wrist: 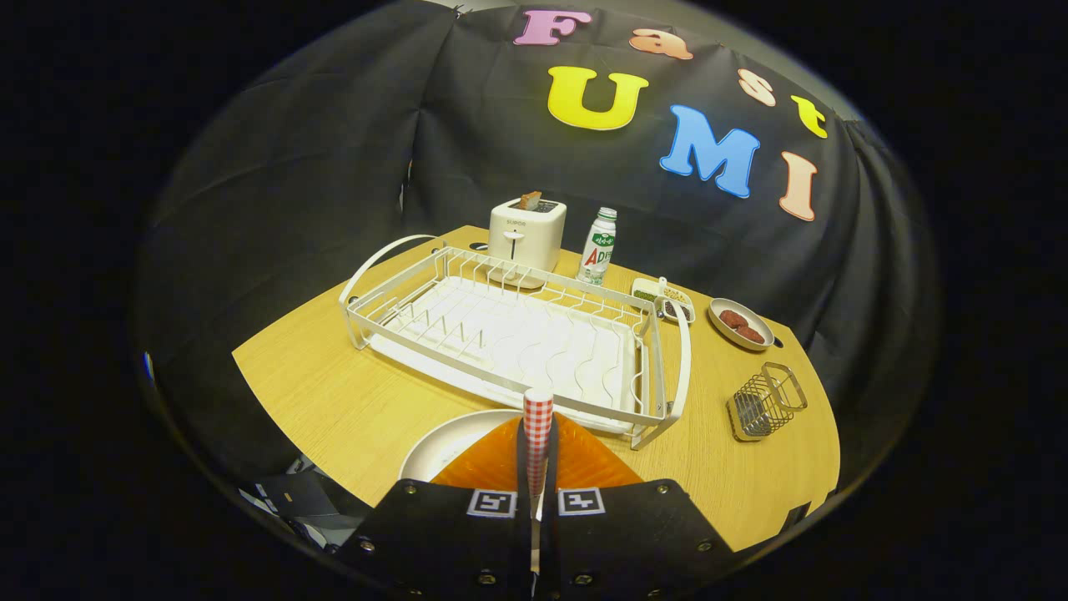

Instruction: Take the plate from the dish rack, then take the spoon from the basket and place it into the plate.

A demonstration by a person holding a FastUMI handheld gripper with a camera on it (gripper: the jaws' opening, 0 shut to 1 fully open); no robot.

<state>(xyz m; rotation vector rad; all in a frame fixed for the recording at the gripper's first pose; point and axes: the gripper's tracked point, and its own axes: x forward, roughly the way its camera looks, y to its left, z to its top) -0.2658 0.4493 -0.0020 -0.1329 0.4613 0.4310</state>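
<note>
Orange ribbed gripper (535, 467) fingers clamped on checkered spoon (538, 438) handle, upright, lower centre, over round white plate (446, 446); wire dish rack (517, 334) beyond.

The claw (538, 467) has a black body made of two flat plates that meet along a thin seam down the middle. Each plate carries a square black-and-white marker tag near its far inner corner, one on the left of the seam and one on the right. Small round silver screws dot the plates along their outer slopes and near edges. Two orange fingers (476, 467) with fine ribbed surfaces fan out from the body and close together to a narrow black line between them, their far tips pressed tight
</note>
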